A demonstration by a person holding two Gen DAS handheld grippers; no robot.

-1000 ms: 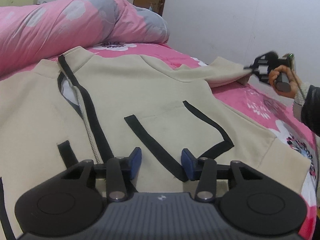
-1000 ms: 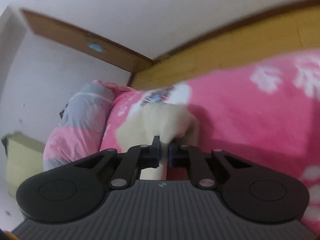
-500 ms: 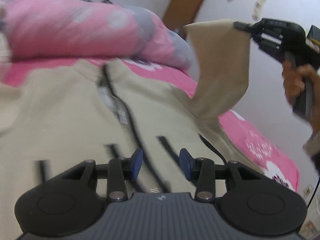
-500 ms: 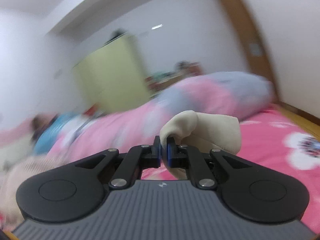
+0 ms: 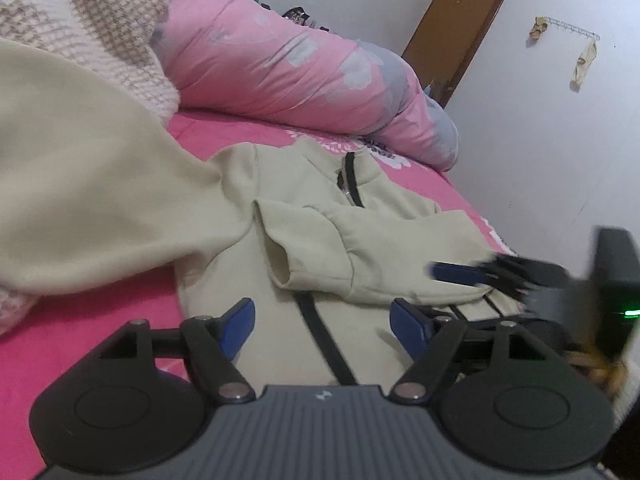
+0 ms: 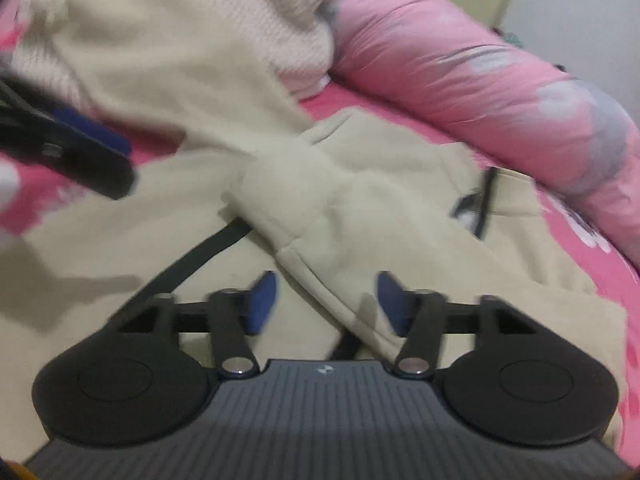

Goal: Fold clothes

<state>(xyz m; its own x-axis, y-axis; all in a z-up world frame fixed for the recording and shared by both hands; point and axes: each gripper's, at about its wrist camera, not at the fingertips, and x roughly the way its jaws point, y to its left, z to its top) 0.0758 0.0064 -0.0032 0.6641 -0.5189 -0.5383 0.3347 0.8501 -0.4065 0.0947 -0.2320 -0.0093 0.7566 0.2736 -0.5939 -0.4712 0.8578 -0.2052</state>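
A cream zip jacket with black trim lies face up on the pink bed. One sleeve is folded across its chest, cuff toward the left. My left gripper hovers over the jacket's lower front, its jaws opening with nothing between them. My right gripper is also opening; the sleeve's cuff lies loose just beyond its pads, which do not press on it. In the left wrist view the right gripper shows blurred at the right. The right wrist view catches the left gripper at the left.
A pink and grey duvet is bunched along the head of the bed. A pile of cream and knitted pink clothes rises at the left, beside the jacket's shoulder. A white wall and a brown door stand behind.
The right gripper swung the sleeve from the bed's right side over the jacket's chest and let it go. Both grippers' jaws have widened. The left gripper moved back and turned left.
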